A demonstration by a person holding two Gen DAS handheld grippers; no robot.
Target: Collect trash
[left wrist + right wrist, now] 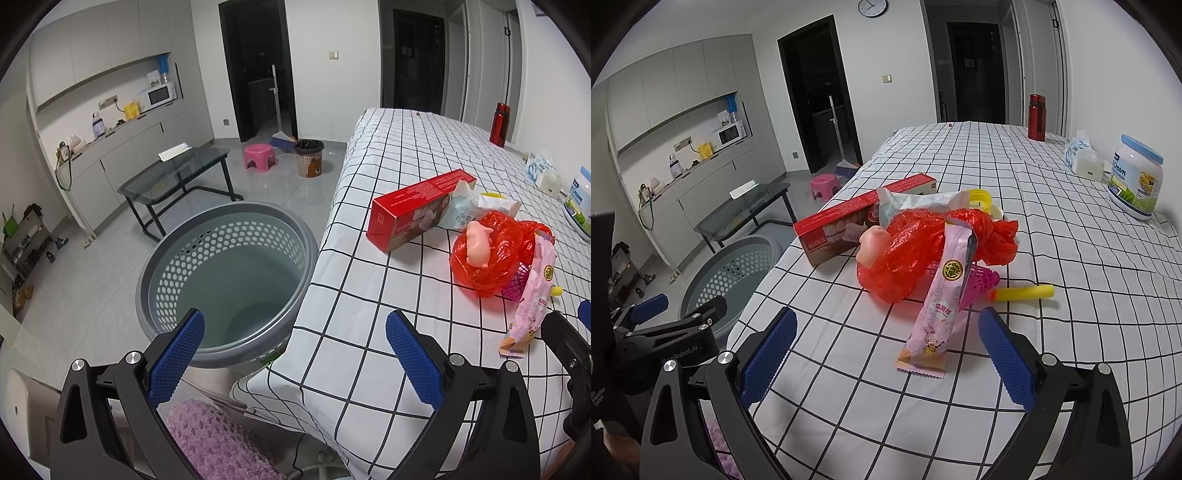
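1. Your counter (1015, 206) wears a white cloth with black checks.
2. The grey basket (221, 236) stands on the floor at its left edge.
3. Your left gripper (295, 358) is spread, empty, over basket and counter edge.
4. Your right gripper (886, 354) is spread around the pink wrapper (940, 295), not touching.
5. Behind lie the red bag (916, 251) and red box (857, 218).

Table (1015, 369) covered by a white cloth with black grid lines, hanging over the near edge. Lying directly on it, clustered near the centre: a red carton (846, 225) on its long side; a crumpled red plastic bag (916, 251) just beside it; a pink snack wrapper (940, 299) with its lower end flat on the cloth; a yellow foam dart (1023, 292). Against the far right edge: a white jar with blue lid (1136, 177), a tissue pack (1082, 155), a red flask (1037, 117) standing upright. On the floor beside the table: a grey perforated basket (225, 280).
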